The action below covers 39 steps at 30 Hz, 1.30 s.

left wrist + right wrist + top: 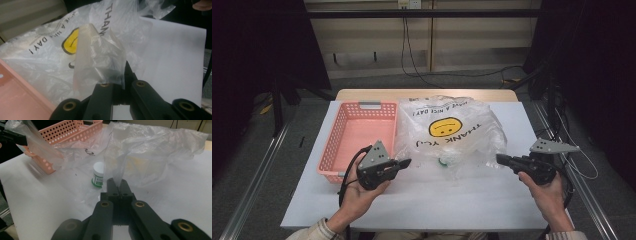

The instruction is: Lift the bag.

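Lifting plastic bag [452,127], centre frame beside pink basket [357,137]: left gripper [404,163] and right gripper [501,159] are each clenching a bag handle. Judging best to be raising both evenly, spreading the mouth, letting the small jar [98,177] slide out

We see a pink perforated basket [357,137] on the white table [422,200]. Just beside it, a small green-labelled jar [98,177] stands upright.
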Tool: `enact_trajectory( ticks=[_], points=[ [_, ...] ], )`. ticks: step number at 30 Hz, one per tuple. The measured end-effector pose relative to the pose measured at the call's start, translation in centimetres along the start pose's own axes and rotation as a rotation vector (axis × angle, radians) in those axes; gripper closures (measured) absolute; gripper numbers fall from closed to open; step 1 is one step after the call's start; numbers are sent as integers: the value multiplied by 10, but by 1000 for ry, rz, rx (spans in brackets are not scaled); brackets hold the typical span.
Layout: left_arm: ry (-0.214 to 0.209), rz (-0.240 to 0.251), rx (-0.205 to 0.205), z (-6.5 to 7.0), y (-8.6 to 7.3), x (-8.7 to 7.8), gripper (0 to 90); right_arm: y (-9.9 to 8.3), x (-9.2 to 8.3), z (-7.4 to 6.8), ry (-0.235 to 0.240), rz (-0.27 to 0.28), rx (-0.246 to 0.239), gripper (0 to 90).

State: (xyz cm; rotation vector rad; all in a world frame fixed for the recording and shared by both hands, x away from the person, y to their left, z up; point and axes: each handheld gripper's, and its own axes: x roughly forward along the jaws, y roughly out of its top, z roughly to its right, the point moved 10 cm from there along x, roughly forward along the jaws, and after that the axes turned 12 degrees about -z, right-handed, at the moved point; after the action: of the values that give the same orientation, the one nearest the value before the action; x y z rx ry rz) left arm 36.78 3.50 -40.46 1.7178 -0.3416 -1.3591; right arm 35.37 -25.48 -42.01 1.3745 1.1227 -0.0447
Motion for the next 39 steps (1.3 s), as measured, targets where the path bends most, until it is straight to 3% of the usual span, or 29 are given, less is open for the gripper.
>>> enact_trajectory(
  ticks=[5,19,24,29,39],
  points=[
    [11,36,0,-4,13,-6,900,13,-5,5,-8,30,-1,900],
    [20,75,-4,-9,25,-15,900,34,-9,5,-11,71,-16,900],
    [33,119,-7,-13,40,-26,900,49,-17,7,-20,109,-24,900],
    [39,184,-9,-18,66,-44,900,79,-39,10,-41,179,-39,900],
    [58,321,16,-24,128,-87,900,161,-86,6,-68,309,-88,900]
  ],
)
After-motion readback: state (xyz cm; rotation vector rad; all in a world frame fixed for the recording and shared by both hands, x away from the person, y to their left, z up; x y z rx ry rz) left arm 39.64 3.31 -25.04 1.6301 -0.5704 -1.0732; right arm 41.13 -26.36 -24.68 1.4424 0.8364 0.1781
